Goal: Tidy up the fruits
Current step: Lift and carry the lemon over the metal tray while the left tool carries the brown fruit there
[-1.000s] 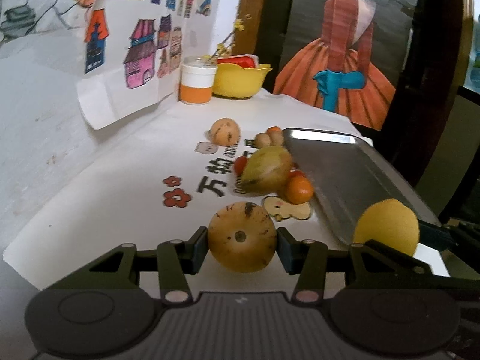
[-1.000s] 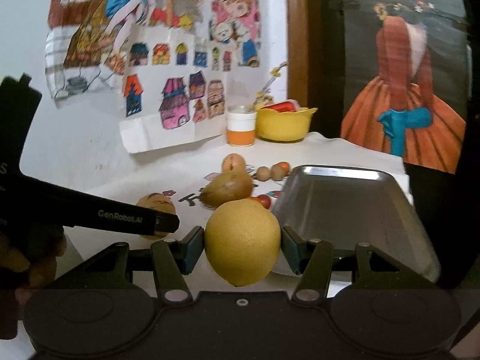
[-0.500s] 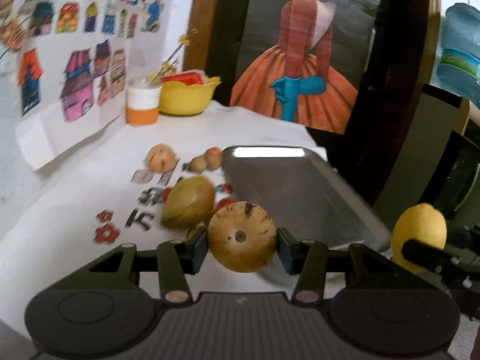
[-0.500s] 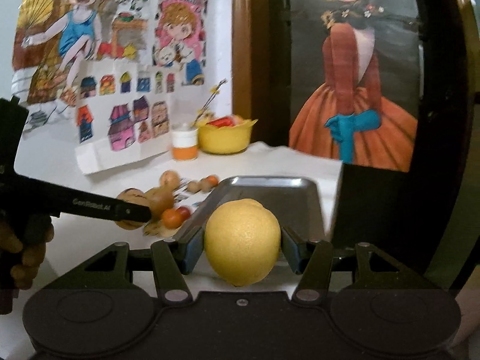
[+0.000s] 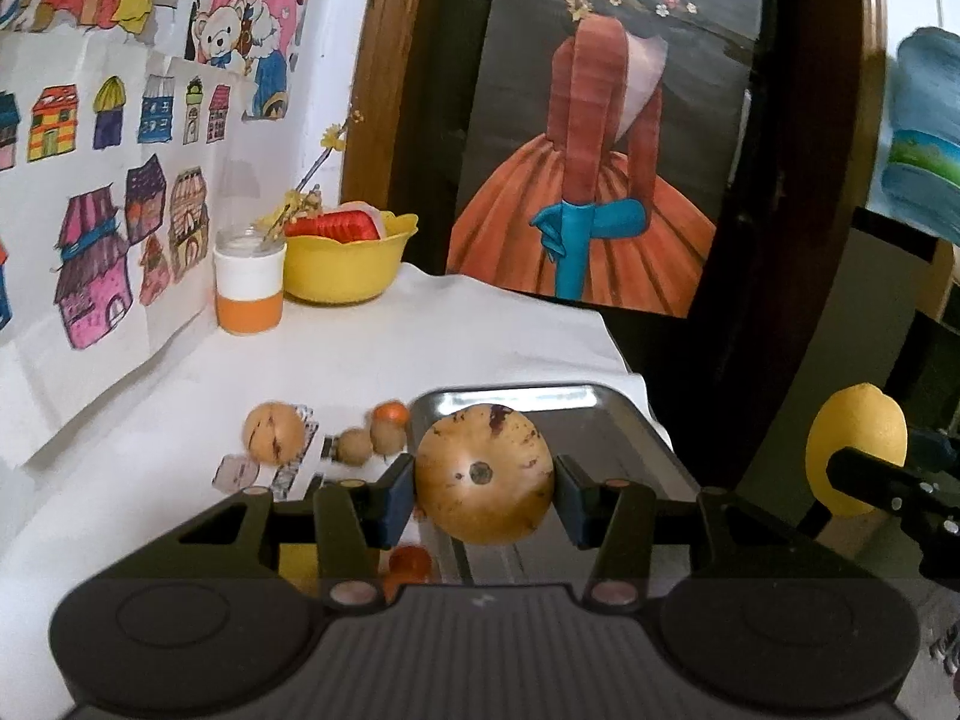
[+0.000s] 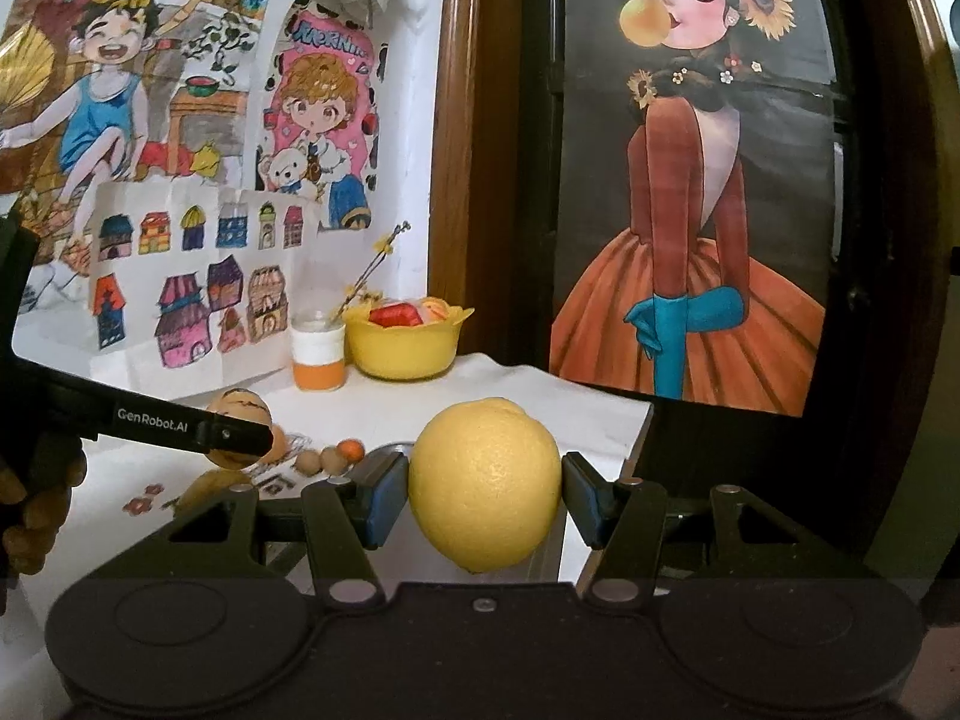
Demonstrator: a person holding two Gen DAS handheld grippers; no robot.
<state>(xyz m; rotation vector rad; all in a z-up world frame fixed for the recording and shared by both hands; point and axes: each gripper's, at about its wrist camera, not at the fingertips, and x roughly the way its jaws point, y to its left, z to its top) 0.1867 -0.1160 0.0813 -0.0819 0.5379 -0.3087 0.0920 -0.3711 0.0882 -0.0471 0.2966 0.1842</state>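
Both grippers are black plastic with blue pads (image 5: 398, 498) lining the jaws; the left gripper (image 6: 237, 437) bears white "GenRobot.AI" lettering.

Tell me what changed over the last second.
Both tools rose and swung right from the loose fruit toward the metal tray. The left tool stays shut on the spotted pear, the right tool on the lemon. Nothing released; table fruit unmoved.

A yellow bowl (image 5: 345, 267) and an orange-and-white jar (image 5: 249, 285) stand side by side below children's drawings (image 6: 198, 294).
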